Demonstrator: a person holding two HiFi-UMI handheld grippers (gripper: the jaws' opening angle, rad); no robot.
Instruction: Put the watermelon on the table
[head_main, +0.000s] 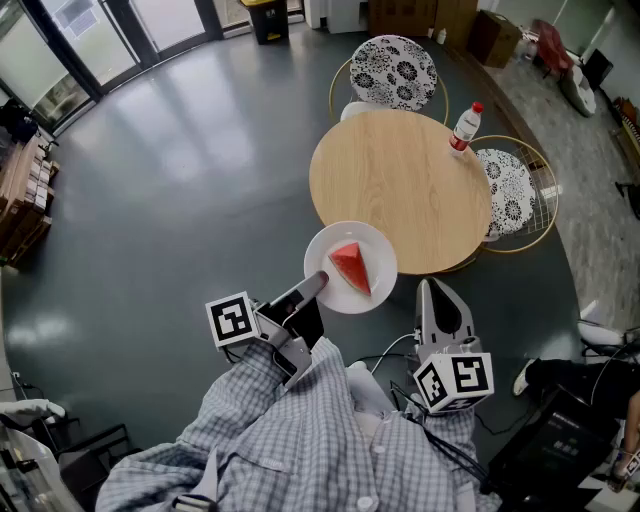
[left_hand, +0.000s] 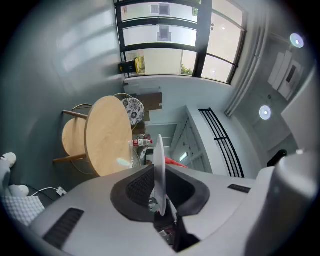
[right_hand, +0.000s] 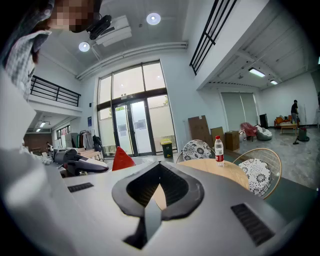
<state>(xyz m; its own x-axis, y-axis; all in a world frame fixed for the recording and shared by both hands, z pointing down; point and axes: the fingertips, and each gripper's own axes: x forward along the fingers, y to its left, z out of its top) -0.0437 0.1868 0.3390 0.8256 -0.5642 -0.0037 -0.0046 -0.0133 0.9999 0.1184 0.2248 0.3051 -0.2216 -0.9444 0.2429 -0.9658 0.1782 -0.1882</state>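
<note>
A red watermelon wedge (head_main: 351, 267) lies on a white plate (head_main: 325, 255). My left gripper (head_main: 312, 283) is shut on the plate's near rim and holds it level just before the round wooden table (head_main: 400, 185). In the left gripper view the plate (left_hand: 159, 165) stands edge-on between the dark pads (left_hand: 140, 187), with a sliver of the wedge (left_hand: 176, 161) behind it. My right gripper (head_main: 432, 290) hovers to the right of the plate, shut and holding nothing. In the right gripper view, the wedge (right_hand: 122, 159) shows at left and the table (right_hand: 215, 167) ahead.
A water bottle with a red cap (head_main: 465, 127) stands at the table's far right edge. Two chairs with patterned cushions stand at the table, one behind it (head_main: 393, 70) and one to its right (head_main: 510, 190). Dark grey floor surrounds it. Cables lie by my feet.
</note>
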